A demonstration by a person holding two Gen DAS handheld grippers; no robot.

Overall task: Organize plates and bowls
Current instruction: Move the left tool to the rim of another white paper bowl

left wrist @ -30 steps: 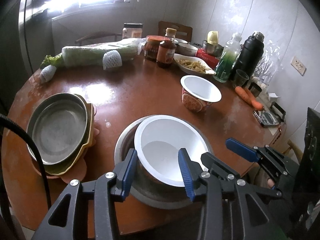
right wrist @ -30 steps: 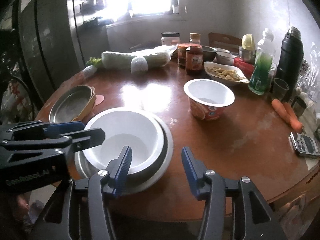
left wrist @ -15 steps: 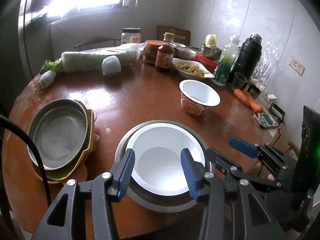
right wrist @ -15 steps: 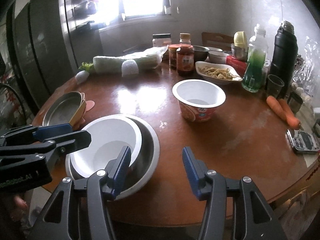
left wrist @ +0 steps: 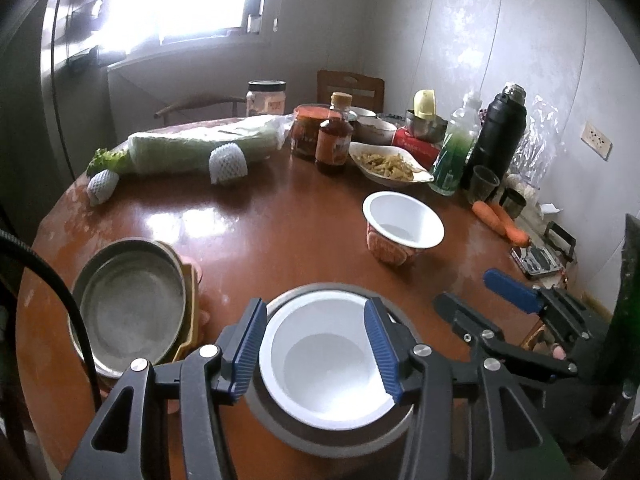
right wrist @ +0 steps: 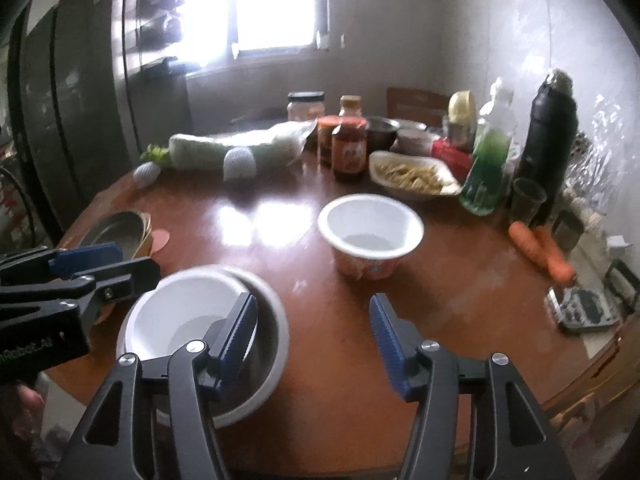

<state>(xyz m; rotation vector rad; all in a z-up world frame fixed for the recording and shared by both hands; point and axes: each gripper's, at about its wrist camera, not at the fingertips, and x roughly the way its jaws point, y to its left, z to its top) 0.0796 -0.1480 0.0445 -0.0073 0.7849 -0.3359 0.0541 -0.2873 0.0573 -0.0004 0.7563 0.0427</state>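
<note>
White bowl (left wrist: 328, 364) nested in steel bowl (left wrist: 280, 416) | left gripper (left wrist: 316, 348) released | right gripper (right wrist: 312, 340) released

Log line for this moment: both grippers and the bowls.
left gripper: open, jaws just widening over white bowl | white bowl: nested in metal bowl | right gripper: open, widening, empty | printed bowl: loose on table

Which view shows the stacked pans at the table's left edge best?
Left wrist: the stacked pans show close, sharp and nearly whole, grey pan on a yellow dish. Right wrist shows them small, blurred, partly behind the left tongs.
</note>
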